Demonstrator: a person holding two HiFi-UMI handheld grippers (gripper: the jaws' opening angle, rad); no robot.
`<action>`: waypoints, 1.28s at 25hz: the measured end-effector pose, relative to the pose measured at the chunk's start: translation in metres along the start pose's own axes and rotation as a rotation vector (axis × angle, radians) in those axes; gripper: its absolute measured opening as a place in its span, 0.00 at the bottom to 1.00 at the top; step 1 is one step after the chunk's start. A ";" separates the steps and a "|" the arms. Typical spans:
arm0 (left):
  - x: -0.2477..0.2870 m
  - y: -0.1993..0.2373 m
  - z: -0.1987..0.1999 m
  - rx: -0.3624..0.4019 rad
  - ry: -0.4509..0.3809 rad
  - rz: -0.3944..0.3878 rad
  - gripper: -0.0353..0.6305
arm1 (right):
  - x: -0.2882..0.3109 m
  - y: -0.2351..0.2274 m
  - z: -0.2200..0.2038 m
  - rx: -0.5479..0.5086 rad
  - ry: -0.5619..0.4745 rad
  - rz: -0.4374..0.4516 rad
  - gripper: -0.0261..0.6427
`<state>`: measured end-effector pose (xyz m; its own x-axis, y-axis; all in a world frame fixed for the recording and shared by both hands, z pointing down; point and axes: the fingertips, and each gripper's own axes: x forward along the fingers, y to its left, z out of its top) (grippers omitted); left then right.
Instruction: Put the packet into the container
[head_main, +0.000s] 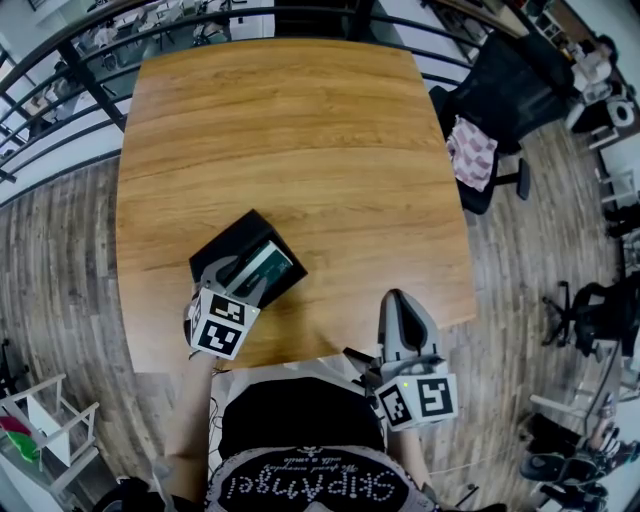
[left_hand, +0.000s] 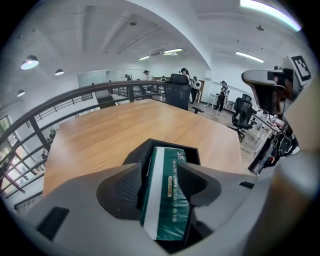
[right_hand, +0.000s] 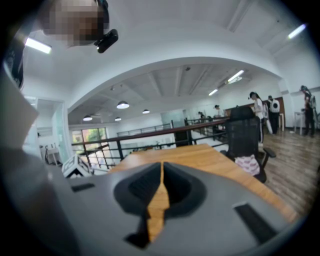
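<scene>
The wooden table (head_main: 290, 130) is filling most of the head view, and a black railing (head_main: 90, 80) is running past the table's far and left sides. A black office chair (head_main: 505, 85) is standing just off the table's right edge. A black container (head_main: 226, 248) is sitting open-topped on the table's near-left part. The left gripper (left_hand: 161, 172) is hovering over that same part of the table, its jaws released and standing apart. The right gripper (right_hand: 161, 186) is hanging over the table's near-right edge, its jaws clenched to a thin slit with nothing between them. The green-and-white packet (left_hand: 167, 200) is lying inside the container, showing between the left gripper's jaws with a dark gap beside the left pad.
</scene>
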<state>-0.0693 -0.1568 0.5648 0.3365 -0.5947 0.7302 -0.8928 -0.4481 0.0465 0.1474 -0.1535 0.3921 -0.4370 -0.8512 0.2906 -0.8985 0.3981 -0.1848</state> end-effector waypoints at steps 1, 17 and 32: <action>-0.002 0.002 0.003 -0.006 -0.012 0.008 0.40 | 0.000 0.000 0.000 -0.001 -0.001 0.000 0.09; -0.031 0.023 0.042 -0.062 -0.187 0.152 0.10 | -0.001 -0.008 0.009 -0.010 -0.005 -0.003 0.09; -0.135 0.035 0.127 -0.087 -0.584 0.290 0.09 | 0.001 -0.004 0.025 -0.054 -0.066 0.041 0.09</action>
<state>-0.1076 -0.1767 0.3816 0.1643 -0.9586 0.2326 -0.9844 -0.1744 -0.0234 0.1516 -0.1642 0.3694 -0.4710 -0.8539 0.2214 -0.8818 0.4491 -0.1439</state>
